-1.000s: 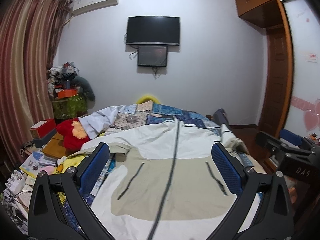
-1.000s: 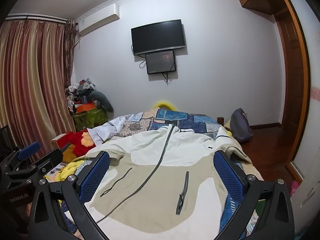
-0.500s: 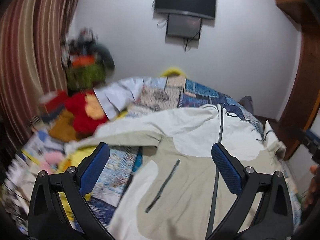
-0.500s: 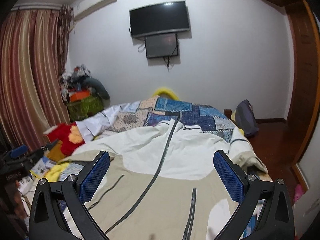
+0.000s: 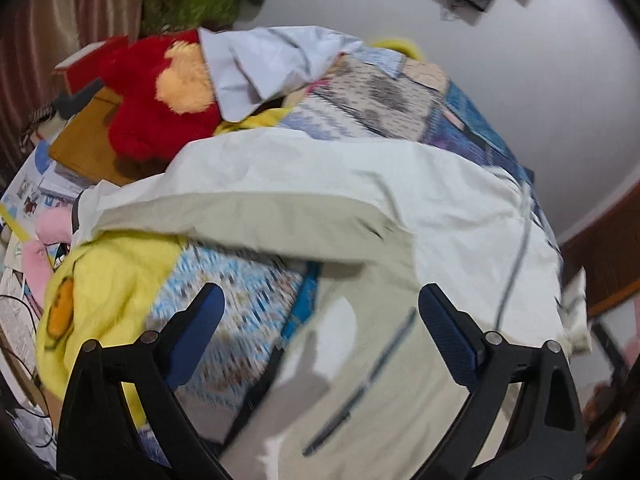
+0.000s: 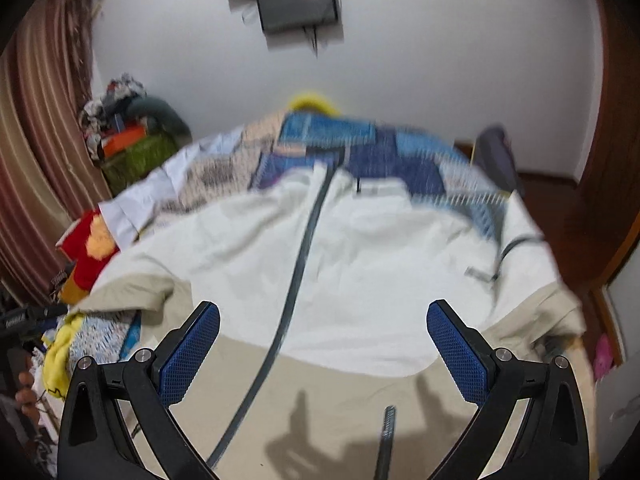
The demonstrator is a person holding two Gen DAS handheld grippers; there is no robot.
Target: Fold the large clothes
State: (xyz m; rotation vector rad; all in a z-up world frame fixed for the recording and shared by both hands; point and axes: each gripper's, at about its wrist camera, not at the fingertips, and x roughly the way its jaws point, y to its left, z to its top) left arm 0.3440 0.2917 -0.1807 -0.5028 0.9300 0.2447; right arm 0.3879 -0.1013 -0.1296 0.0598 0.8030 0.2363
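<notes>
A large white and beige zip jacket [image 5: 360, 208] lies spread front-up across the bed, its grey zipper [image 6: 298, 272] running down the middle. In the left wrist view its left sleeve [image 5: 224, 216] stretches out to the left over a yellow blanket. My left gripper [image 5: 320, 312] hovers open above the sleeve's underside and the jacket's left flank. My right gripper [image 6: 323, 332] hangs open over the jacket's chest, just right of the zipper, casting a shadow on the beige lower panel. Nothing sits between either pair of fingers. Both views are motion-blurred.
A blue patchwork quilt [image 6: 360, 148] covers the bed. A red plush toy [image 5: 160, 92], a yellow blanket [image 5: 100, 280], books and boxes crowd the bed's left side. A striped curtain [image 6: 36, 152] hangs on the left; a wooden door [image 6: 616, 184] is on the right. Screens [image 6: 298, 4] hang on the far wall.
Both grippers have dropped and tilted down toward the jacket. The left one has swung left toward the sleeve; the right one has moved in over the chest. Both stay open.
</notes>
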